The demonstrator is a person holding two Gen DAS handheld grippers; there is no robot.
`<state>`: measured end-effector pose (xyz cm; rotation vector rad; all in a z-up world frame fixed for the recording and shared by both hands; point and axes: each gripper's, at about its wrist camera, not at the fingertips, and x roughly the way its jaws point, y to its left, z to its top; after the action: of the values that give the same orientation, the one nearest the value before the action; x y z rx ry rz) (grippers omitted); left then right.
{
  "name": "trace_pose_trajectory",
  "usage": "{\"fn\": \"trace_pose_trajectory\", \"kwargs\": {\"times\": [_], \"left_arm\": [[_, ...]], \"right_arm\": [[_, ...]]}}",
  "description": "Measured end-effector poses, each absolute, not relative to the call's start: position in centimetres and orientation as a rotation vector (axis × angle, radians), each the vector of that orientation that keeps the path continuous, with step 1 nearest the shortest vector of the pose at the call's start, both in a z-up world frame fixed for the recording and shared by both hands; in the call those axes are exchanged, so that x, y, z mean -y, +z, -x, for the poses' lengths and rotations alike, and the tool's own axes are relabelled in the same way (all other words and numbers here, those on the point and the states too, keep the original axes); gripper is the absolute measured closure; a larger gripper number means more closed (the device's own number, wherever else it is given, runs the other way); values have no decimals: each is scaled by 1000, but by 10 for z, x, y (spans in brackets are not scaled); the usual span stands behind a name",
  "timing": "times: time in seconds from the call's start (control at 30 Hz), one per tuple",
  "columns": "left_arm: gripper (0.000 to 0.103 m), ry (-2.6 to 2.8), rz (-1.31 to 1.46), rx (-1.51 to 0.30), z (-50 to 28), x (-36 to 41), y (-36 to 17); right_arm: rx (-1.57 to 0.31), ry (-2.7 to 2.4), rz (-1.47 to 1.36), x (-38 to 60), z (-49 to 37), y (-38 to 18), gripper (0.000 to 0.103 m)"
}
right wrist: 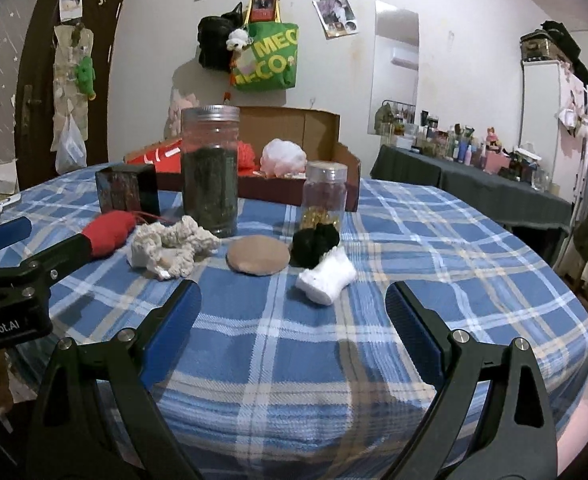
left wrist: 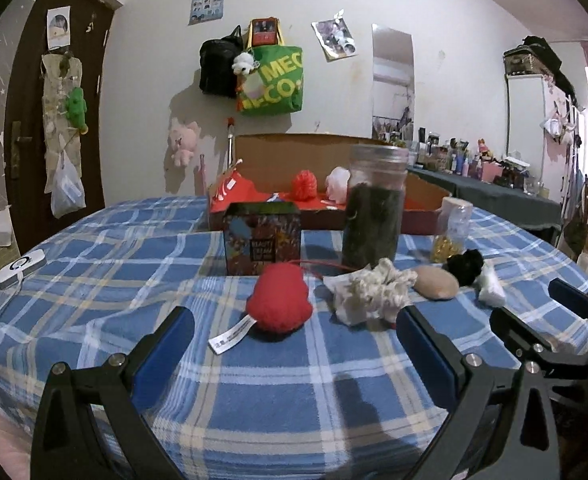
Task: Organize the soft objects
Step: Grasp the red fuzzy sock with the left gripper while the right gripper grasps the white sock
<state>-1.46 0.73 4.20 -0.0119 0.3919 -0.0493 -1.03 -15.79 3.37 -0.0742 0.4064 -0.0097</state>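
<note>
Soft items, five, in a row on the blue plaid table point(right wrist: 278, 360), in front of the cardboard box point(right wrist: 317, 128) that already holds a pink puff point(right wrist: 284, 156). We list: red knitted piece point(left wrist: 280, 300), nearest our left tool point(left wrist: 294, 330), white label tail pointing toward us, red cord running back toward the tall jar point(left wrist: 373, 208); cream crocheted bundle point(right wrist: 172, 246), lumpy, no clear long axis; tan pad point(right wrist: 258, 256), lying flat; black pompom point(right wrist: 315, 242), touching the white sock-like piece point(right wrist: 327, 278), whose long axis runs diagonally, the ribbed cuff toward the pompom. We judge all light, compressible and unbreakable; pinch each across its bulk, the pad by its rim. Both tools hover above the cloth, fingers spread, holding nothing; right tool point(right wrist: 294, 320) faces the white piece.
</note>
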Motion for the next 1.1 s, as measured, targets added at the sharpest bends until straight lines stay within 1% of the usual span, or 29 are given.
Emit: {"fn": "trace_pose_trajectory", "kwargs": {"times": [0.33, 0.73, 0.77, 0.87, 0.93, 0.97, 1.0, 1.03, 1.07, 1.1], "left_arm": [[0, -33, 4, -434, 4, -10, 38], [0, -19, -30, -530, -37, -16, 50], [1, -24, -30, -542, -41, -17, 50], [12, -47, -34, -581, -52, -17, 48], [21, -64, -33, -611, -58, -17, 45], [31, -79, -22, -629, -62, -19, 43], [41, -90, -14, -642, -64, -19, 42], [46, -101, -9, -656, -66, -20, 40], [58, -108, -6, -665, -68, -21, 39], [59, -115, -5, -672, -69, -21, 38]], "right_arm": [[-450, -9, 52, 163, -2, 30, 8], [-514, -12, 13, 176, -38, 41, 8], [-520, -12, 5, 178, -42, 41, 9], [-538, -6, -19, 183, -52, 43, 10], [-556, 4, -33, 186, -57, 42, 20], [-565, 8, -41, 187, -60, 41, 34], [-580, 13, -49, 188, -63, 40, 50], [-604, 24, -61, 190, -66, 37, 58], [-618, 33, -73, 191, -68, 35, 69], [-630, 45, -90, 193, -69, 33, 71]]}}
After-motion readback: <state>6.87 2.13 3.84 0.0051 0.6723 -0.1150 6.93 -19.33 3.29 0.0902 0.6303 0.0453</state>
